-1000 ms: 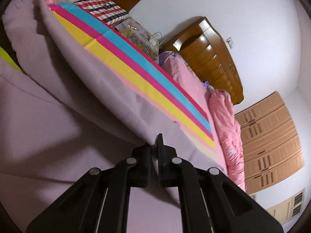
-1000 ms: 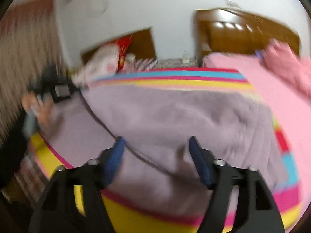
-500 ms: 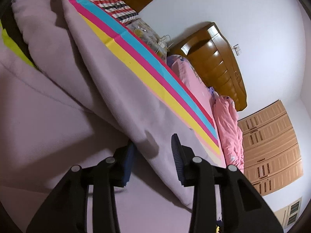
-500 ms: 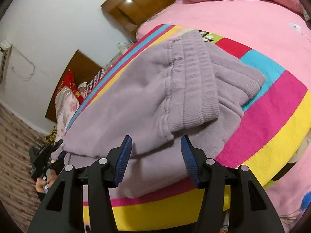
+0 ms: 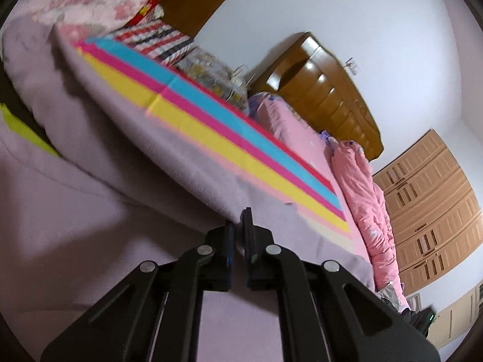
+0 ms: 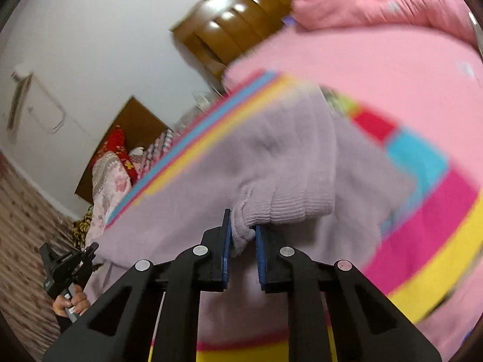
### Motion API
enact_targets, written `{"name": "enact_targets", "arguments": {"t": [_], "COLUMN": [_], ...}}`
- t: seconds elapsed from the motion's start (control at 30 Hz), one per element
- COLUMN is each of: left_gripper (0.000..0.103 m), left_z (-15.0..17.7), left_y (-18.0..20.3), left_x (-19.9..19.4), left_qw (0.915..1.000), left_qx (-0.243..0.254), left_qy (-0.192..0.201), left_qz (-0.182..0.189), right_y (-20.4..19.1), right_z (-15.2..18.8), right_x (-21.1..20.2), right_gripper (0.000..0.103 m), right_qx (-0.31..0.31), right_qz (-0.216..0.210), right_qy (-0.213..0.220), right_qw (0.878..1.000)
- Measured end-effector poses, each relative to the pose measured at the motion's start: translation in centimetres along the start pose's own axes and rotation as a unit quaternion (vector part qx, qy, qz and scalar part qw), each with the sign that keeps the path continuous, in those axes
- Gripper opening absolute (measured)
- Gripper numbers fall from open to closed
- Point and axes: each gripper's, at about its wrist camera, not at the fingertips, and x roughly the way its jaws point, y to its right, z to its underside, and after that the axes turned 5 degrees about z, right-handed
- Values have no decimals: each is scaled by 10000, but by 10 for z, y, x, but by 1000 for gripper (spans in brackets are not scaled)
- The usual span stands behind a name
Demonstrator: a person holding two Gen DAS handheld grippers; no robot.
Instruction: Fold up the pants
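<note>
Lilac fleece pants [image 6: 271,163] lie on a striped blanket [image 6: 428,211] on the bed. My right gripper [image 6: 243,235] is shut on the ribbed waistband [image 6: 289,208] of the pants and lifts that edge. In the left wrist view the pants [image 5: 75,211] fill the lower left. My left gripper [image 5: 238,226] is shut on a fold edge of the pants near the cloth's far edge. The left gripper also shows at the lower left of the right wrist view [image 6: 65,267].
The striped blanket [image 5: 229,132] covers a pink bedsheet [image 6: 377,69]. A pink quilt [image 5: 365,193] lies along the far side. A wooden headboard [image 5: 326,93], pillows [image 5: 90,3] and a wardrobe [image 5: 428,202] stand beyond.
Both grippers were open half a second ago and have closed on the pants. The right one has taken the waistband and lifted it.
</note>
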Motion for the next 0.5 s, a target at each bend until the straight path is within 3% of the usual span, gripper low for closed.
{"name": "enact_targets", "arguments": {"t": [0.1, 0.17, 0.23, 0.33, 0.37, 0.43, 0.5], "left_gripper": [4, 4, 5, 5, 5, 5, 5], "left_z": [4, 17, 44, 85, 98, 108, 109], "left_y": [36, 60, 72, 42, 24, 9, 11], "left_x": [-37, -63, -80, -59, -44, -34, -32], "left_qw": [9992, 9969, 9939, 9968, 9963, 9959, 9959], "left_qx": [313, 631, 995, 699, 394, 96, 225], "left_qy": [244, 445, 472, -285, -634, -759, -703], "left_qz": [82, 129, -42, -278, -417, -482, -524], "right_y": [-16, -9, 17, 74, 84, 98, 101], "right_z": [-44, -50, -38, 1, 13, 26, 27], "right_x": [-23, -37, -35, -9, -2, 0, -3], "right_gripper": [14, 14, 14, 14, 14, 14, 14], "right_qx": [-340, -399, -279, 228, 383, 427, 379], "right_qz": [-288, -510, -564, -380, -353, -361, -448], "right_qy": [528, 707, 580, -126, -291, -339, -262], "right_qw": [9976, 9954, 9963, 9989, 9982, 9979, 9979]}}
